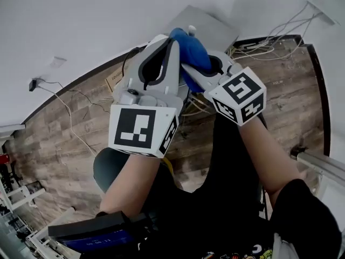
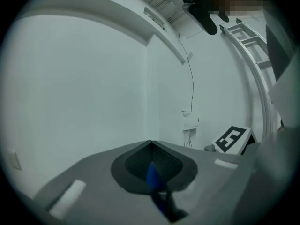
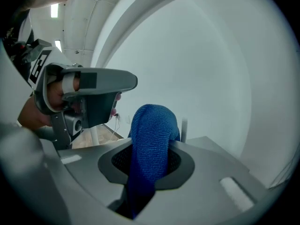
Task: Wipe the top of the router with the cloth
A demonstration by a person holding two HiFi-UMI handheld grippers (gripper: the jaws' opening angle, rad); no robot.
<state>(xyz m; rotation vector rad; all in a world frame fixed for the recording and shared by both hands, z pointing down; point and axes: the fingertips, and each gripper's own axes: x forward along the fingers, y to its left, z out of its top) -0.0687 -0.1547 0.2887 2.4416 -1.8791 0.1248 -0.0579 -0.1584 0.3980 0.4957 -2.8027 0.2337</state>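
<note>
the cloth point(image 1: 190, 50), a blue knitted fold, is held up in front of the white wall between the two tools. it is pinched from one side by the left gripper point(image 1: 168, 46) and from the other by the right gripper point(image 1: 190, 72), whose tips are brought close together around it.

in the right gripper view the jaws are seen pressed onto the cloth point(image 3: 152, 144). a thick bunch of it is pushed up and over the dark pads, and its tail is drawn down into the gap. in the left gripper view only a thin blue sliver of the cloth point(image 2: 153, 176) is caught between jaws that are closed on it.

a grey flat slab point(image 1: 207, 28) is seen only in the head view, just beyond the cloth and apart from it. whether it is the router cannot be told. the wooden floor point(image 1: 70, 128) and a tangle of cables point(image 1: 264, 42) are also shown there alone.

a ladder point(image 2: 243, 36) is shown only in the left gripper view. the hand point(image 3: 33, 114) on the left tool is seen from the side only in the right gripper view.
</note>
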